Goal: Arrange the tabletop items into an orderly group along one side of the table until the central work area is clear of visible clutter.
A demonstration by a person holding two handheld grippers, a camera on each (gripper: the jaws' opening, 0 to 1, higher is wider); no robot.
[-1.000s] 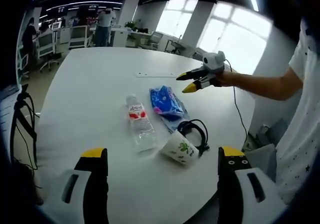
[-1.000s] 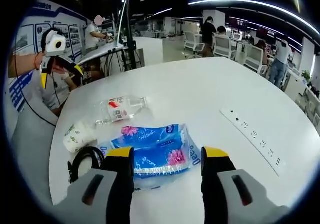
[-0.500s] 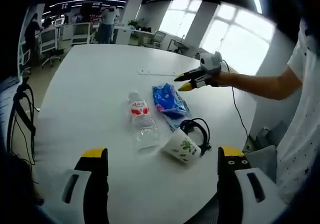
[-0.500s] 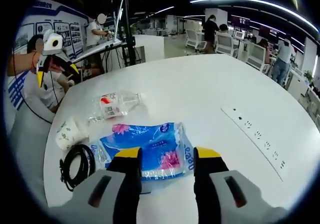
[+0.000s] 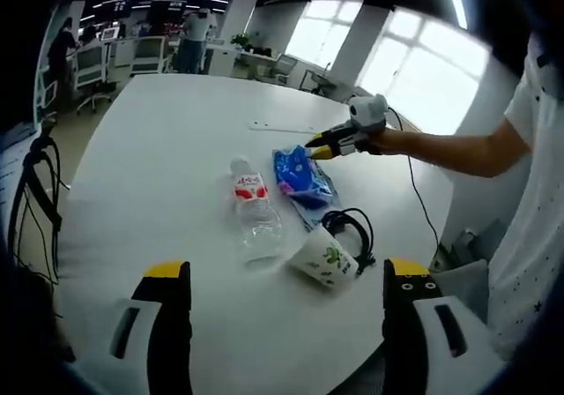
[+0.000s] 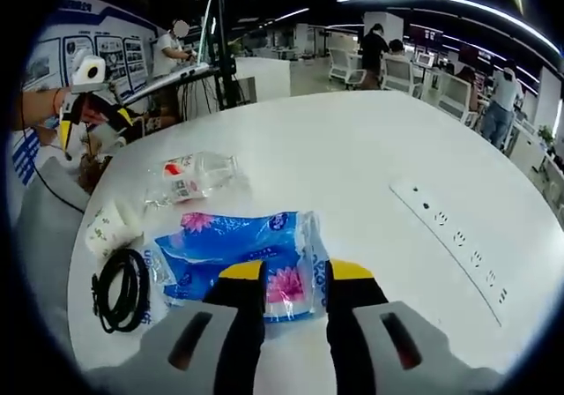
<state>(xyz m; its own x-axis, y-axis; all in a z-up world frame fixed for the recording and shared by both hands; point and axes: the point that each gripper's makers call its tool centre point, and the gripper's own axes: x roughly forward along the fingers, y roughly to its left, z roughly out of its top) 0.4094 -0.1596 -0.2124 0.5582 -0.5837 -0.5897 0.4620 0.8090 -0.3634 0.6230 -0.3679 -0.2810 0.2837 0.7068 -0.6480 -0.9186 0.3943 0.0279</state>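
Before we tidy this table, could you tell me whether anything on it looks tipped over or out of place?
Yes. The paper cup lies on its side beside the coiled black cable, and the water bottle lies flat rather than standing. The blue tissue pack sits loose mid-table, with the right gripper closing around its edge.

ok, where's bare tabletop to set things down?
Free: the wide stretch between the bottle and the power strip, plus the far side. Crowded: bottle, tissue pack, cup and cable cluster by the near edge.
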